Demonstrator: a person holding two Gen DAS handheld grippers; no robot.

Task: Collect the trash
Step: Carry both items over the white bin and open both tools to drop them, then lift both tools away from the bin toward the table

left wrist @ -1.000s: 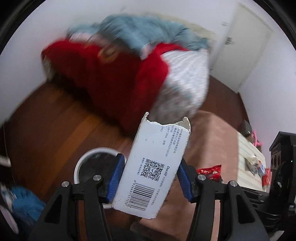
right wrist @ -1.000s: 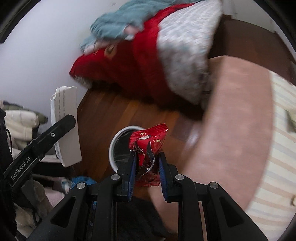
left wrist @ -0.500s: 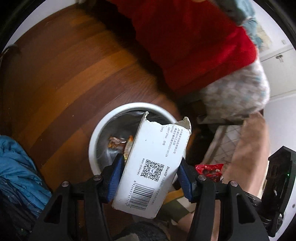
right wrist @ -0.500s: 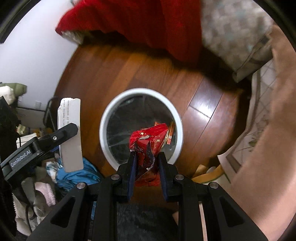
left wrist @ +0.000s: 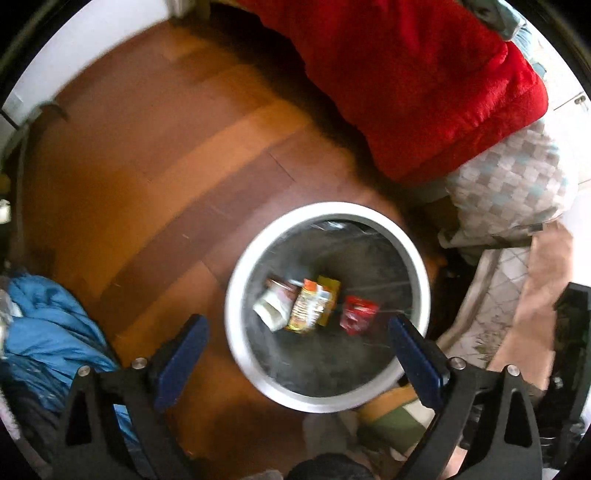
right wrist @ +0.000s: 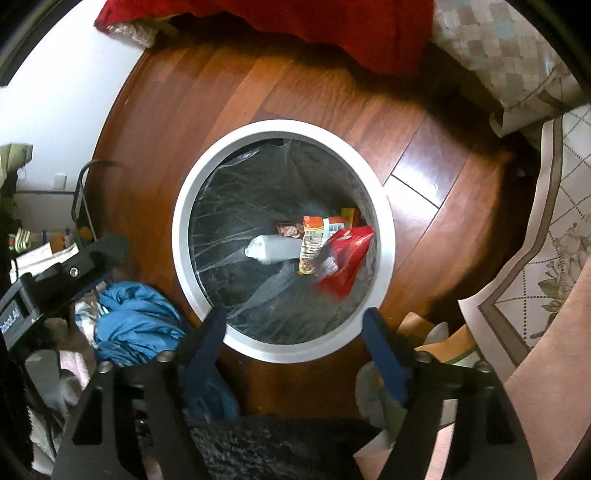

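A round white-rimmed trash bin (left wrist: 236,295) (right wrist: 184,236) with a clear liner stands on the wooden floor. Inside lie the white box (left wrist: 271,308) (right wrist: 273,249), a red wrapper (left wrist: 358,314) (right wrist: 345,260), blurred as if falling in the right wrist view, and orange-yellow wrappers (left wrist: 312,308) (right wrist: 314,236). My left gripper (left wrist: 299,363) is open and empty above the bin's near rim. My right gripper (right wrist: 295,347) is open and empty above the bin's near edge. The left gripper's body also shows at the left of the right wrist view (right wrist: 62,273).
A red blanket (left wrist: 424,74) (right wrist: 332,26) and a checked quilt (left wrist: 509,184) (right wrist: 509,48) hang beyond the bin. Blue cloth (left wrist: 44,332) (right wrist: 136,321) lies on the floor to the left. A patterned rug (right wrist: 546,258) and pink cover (left wrist: 532,314) lie right.
Both grippers have opened over the bin. The white box and the red wrapper have dropped from them into the bin.
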